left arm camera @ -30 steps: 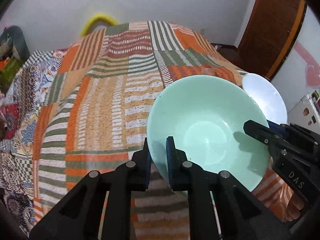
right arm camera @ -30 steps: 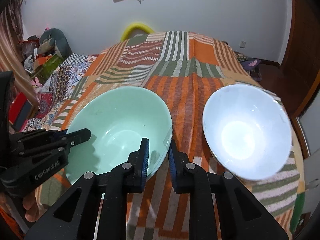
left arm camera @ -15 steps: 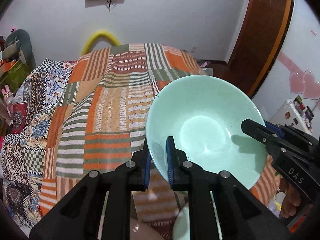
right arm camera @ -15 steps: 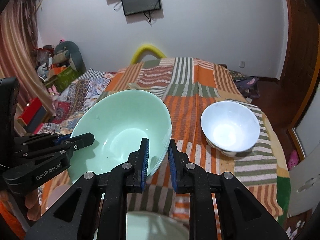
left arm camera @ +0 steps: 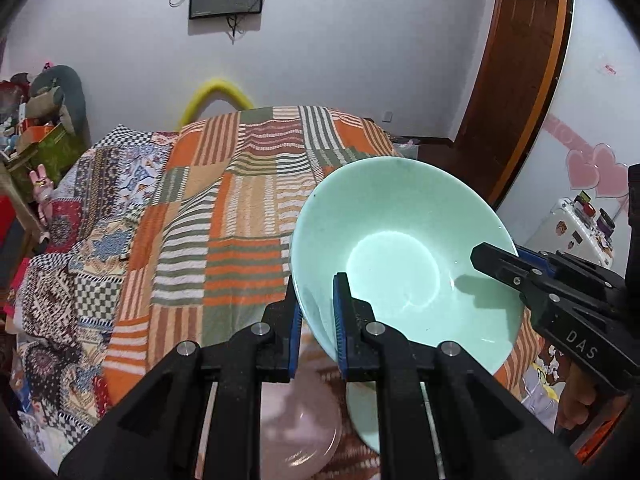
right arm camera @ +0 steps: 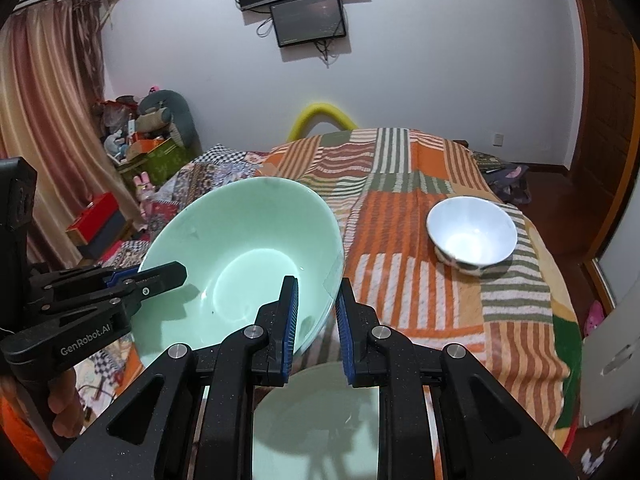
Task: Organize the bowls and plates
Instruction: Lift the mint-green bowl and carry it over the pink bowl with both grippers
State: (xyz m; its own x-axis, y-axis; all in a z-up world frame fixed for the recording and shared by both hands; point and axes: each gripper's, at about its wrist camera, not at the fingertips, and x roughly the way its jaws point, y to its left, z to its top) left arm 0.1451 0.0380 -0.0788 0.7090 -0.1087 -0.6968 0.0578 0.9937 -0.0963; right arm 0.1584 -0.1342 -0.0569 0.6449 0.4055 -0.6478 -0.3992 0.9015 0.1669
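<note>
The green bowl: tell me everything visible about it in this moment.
The green bowl is wide, pale mint, glossy like glazed ceramic, and empty, with light glare in its base. It is held above the striped bedspread, tilted with its opening facing the cameras. The left claw pinches one side of its rim and the right claw the opposite side. Nothing else touches it. A plate of the same green lies below.

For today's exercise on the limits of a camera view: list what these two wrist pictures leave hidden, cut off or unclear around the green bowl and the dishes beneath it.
- Pink plate, left wrist view: largely covered by the left gripper; blurred.
- Pale green plate, right wrist view: overlapped by the right gripper and cut by the bottom edge.
- White bowl: absent from the left wrist view, probably behind the green bowl.
- Green bowl's underside: unseen in both.
</note>
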